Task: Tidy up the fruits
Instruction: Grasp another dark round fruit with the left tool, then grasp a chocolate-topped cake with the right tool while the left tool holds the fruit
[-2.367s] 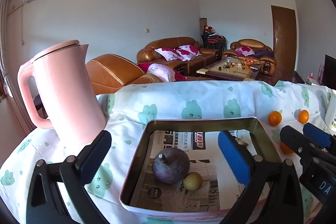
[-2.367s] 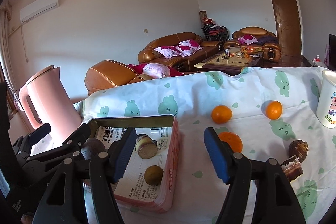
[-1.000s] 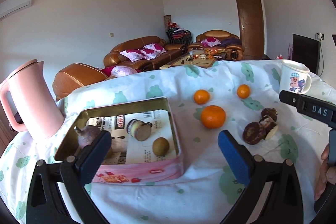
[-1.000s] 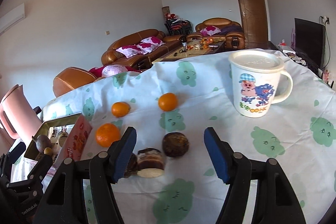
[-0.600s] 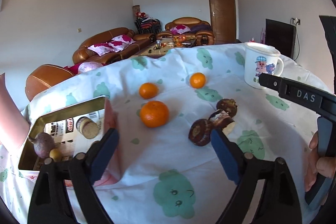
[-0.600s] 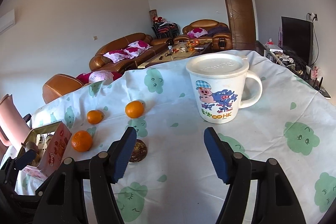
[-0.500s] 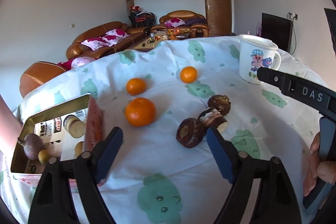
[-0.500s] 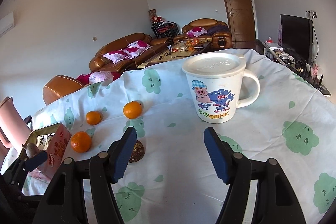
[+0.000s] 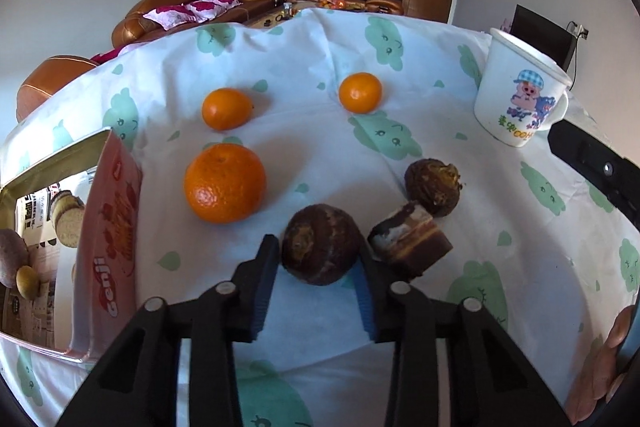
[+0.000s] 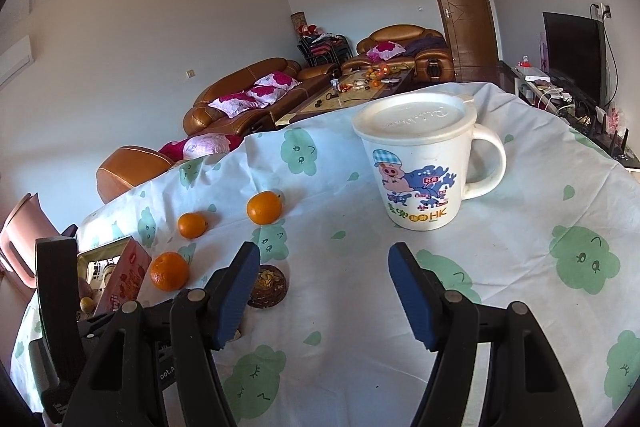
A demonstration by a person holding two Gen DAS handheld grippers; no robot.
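Closing around a dark brown, round, rough-skinned fruit [image 9: 320,249] on the cloud-print worktop [image 9: 304,155], your left hand-held gripper [image 9: 316,275] has both pads touching it. Beside it lies a large orange [image 9: 225,182]. Your right hand-held gripper [image 10: 320,291] hovers released, holding nothing.

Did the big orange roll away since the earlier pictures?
No. The big orange lies beside the pink tin, in front of the two small oranges, as before. Only the camera came closer.
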